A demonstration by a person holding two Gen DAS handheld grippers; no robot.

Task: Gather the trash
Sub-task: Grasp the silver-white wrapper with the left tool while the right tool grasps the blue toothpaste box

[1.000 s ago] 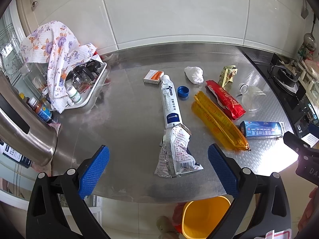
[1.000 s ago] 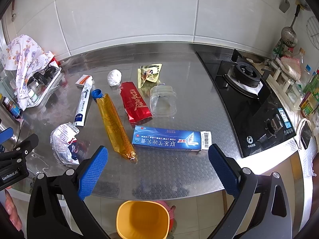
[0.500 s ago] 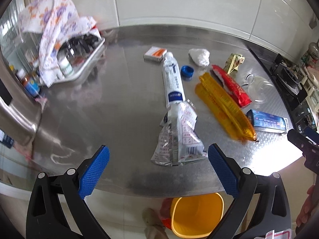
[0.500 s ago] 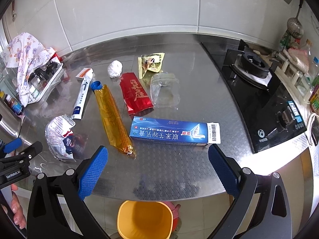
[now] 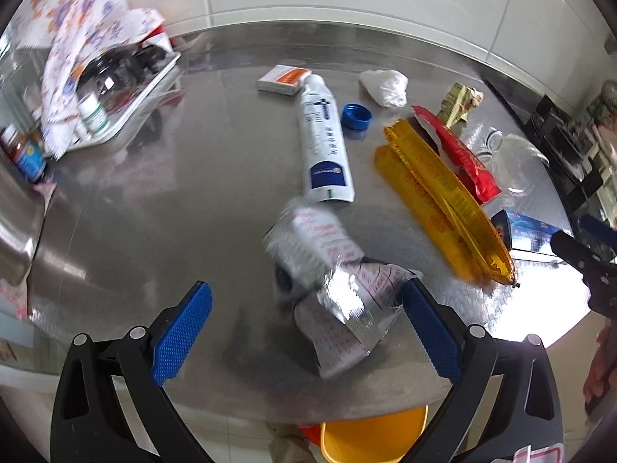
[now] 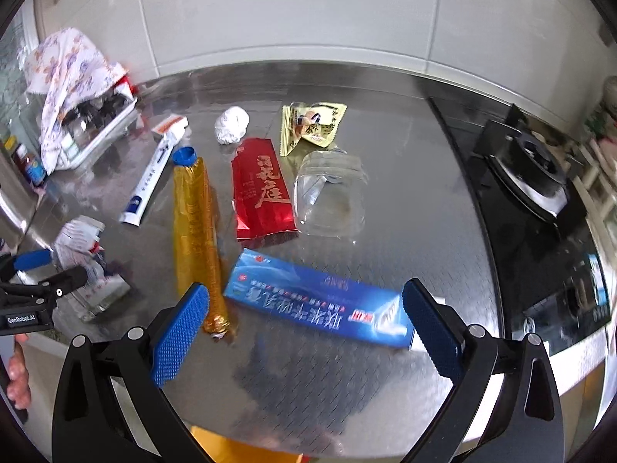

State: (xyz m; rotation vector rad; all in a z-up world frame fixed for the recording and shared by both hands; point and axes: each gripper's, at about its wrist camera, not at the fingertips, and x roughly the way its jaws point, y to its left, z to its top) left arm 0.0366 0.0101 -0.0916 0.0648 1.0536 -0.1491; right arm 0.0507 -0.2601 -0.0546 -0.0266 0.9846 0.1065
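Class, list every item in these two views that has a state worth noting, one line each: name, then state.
left gripper: open, fingers astride the silver wrapper
right gripper: open, over the blue box
silver wrapper: crumpled, lying flat
white tube: uncapped, on its side
blue cap: off, beside the tube
blue box: lying flat
red pouch: torn open
clear container: empty
yellow bin: open, below the counter edge

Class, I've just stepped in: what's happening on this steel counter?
A person holding two grippers is clearing trash. The left gripper, open, is closing in on the crumpled silver wrapper; one of its fingers is at the wrapper's edge. The right gripper, also open, hovers over the blue toothpaste box. Nothing is gripped yet. A yellow bin sits below the counter's edge.
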